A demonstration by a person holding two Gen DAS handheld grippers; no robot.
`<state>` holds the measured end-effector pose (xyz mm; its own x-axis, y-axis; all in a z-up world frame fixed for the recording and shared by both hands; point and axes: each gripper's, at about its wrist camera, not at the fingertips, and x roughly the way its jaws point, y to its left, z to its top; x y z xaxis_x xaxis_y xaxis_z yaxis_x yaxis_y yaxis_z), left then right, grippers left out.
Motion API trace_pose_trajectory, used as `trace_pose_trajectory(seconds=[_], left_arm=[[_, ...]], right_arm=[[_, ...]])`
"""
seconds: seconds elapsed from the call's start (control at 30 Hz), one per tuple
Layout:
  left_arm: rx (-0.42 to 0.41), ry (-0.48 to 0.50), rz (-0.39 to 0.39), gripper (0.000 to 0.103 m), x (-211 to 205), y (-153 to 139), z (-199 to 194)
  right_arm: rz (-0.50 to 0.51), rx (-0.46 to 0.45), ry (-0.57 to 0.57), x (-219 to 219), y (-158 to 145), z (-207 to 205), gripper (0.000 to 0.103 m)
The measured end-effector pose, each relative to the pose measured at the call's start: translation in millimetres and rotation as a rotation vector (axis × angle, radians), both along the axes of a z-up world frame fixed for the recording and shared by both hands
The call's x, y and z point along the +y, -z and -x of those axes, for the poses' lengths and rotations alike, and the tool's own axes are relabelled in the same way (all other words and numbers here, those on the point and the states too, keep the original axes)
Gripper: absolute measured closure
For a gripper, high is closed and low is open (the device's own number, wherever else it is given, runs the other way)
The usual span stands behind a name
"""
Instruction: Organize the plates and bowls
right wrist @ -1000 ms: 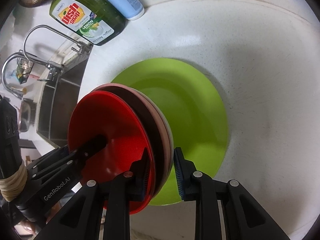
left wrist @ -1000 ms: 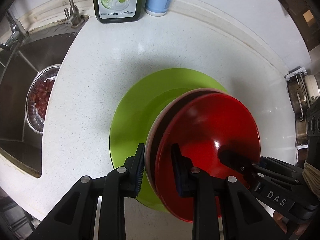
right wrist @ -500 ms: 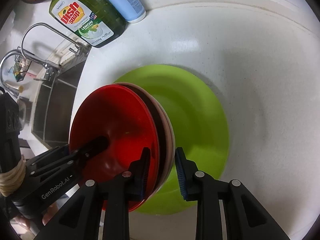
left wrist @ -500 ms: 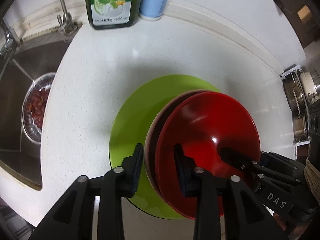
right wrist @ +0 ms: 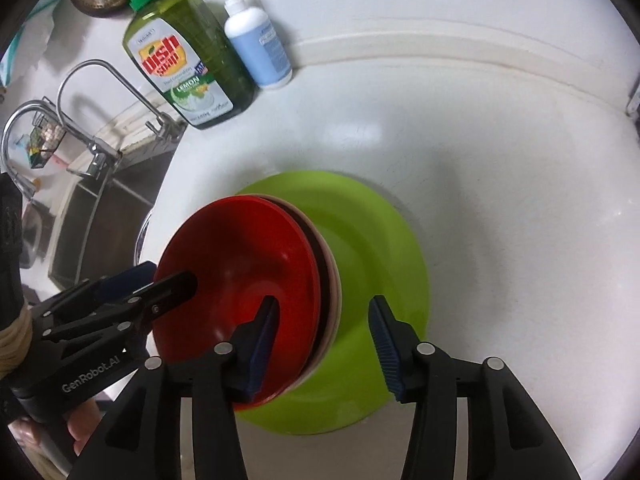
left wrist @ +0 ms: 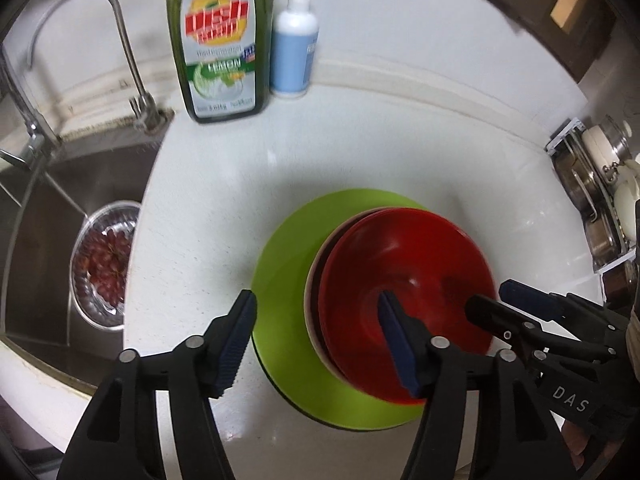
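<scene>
1. White speckled stone made up the kitchen surface (left wrist: 224,208), and on it lay the round lime-green plastic plate (left wrist: 280,300) with the glossy red plastic bowl (left wrist: 404,280) nested in a pale pink bowl (right wrist: 334,280) on top.
2. I judged the bowls light, stiff and slippery, unlikely to break; the thin rim looked the best place to pinch, one pad inside and one outside.
3. Left tongs (left wrist: 316,336) were opening, straddling the stack's near rim without pressing it.
4. Right tongs (right wrist: 322,344) were opening too, astride the opposite rim, pads clear.
5. Only the left view showed the steel colander of red fruit (left wrist: 104,256) in the sink and the pot rack (left wrist: 592,200); the right view alone showed the second tap (right wrist: 24,140) and a hand (right wrist: 80,432) under the left tongs.
6. Both views showed the green dish-soap bottle (left wrist: 220,40) and blue pump bottle (left wrist: 294,52) well apart behind.
</scene>
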<state>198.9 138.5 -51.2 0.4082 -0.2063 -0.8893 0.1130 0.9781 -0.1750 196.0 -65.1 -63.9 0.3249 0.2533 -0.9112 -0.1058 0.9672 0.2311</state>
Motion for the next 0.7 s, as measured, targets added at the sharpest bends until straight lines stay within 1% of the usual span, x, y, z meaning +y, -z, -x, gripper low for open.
trace_pose_trajectory(seconds=[0.07,0.13,0.23,0.3,0.33,0.4,0.47,0.53,0.6,0.7], left_arm=[[-0.037,-0.002,-0.009,0.034,1.2,-7.3,9.5],[-0.079,-0.006,-0.025,0.030,0.7,-15.7,22.0],[-0.126,-0.016,-0.027,0.028,-1.4,-25.4,41.8],[-0.153,-0.025,-0.007,0.027,-2.7,-30.4,55.9],[-0.172,-0.033,0.005,0.025,-3.5,-33.6,65.2],[-0.207,-0.049,0.011,0.021,-6.4,-37.8,81.7],[-0.250,-0.052,0.012,0.017,-10.2,-41.2,101.3],[-0.291,-0.048,-0.005,0.014,-15.7,-44.1,122.1],[-0.334,-0.042,-0.025,0.012,-18.8,-45.4,142.5],[-0.385,-0.055,-0.032,0.007,-20.9,-48.1,172.2]], right_arm=[[0.009,-0.026,0.000,-0.2,-7.4,7.8,0.053],[0.019,-0.056,-0.004,-1.4,-16.7,17.8,0.050],[0.028,-0.111,-0.005,-4.3,-29.8,35.1,0.047],[0.038,-0.150,0.004,-8.1,-37.5,47.6,0.041],[0.036,-0.175,0.015,-11.2,-41.3,54.9,0.039],[0.029,-0.213,0.042,-17.5,-46.6,67.6,0.031],[0.026,-0.256,0.072,-24.9,-52.2,84.3,0.029],[0.037,-0.307,0.090,-30.7,-56.9,102.3,0.028],[0.045,-0.365,0.101,-35.2,-61.4,122.9,0.024],[0.041,-0.441,0.112,-41.4,-66.9,154.7,0.021]])
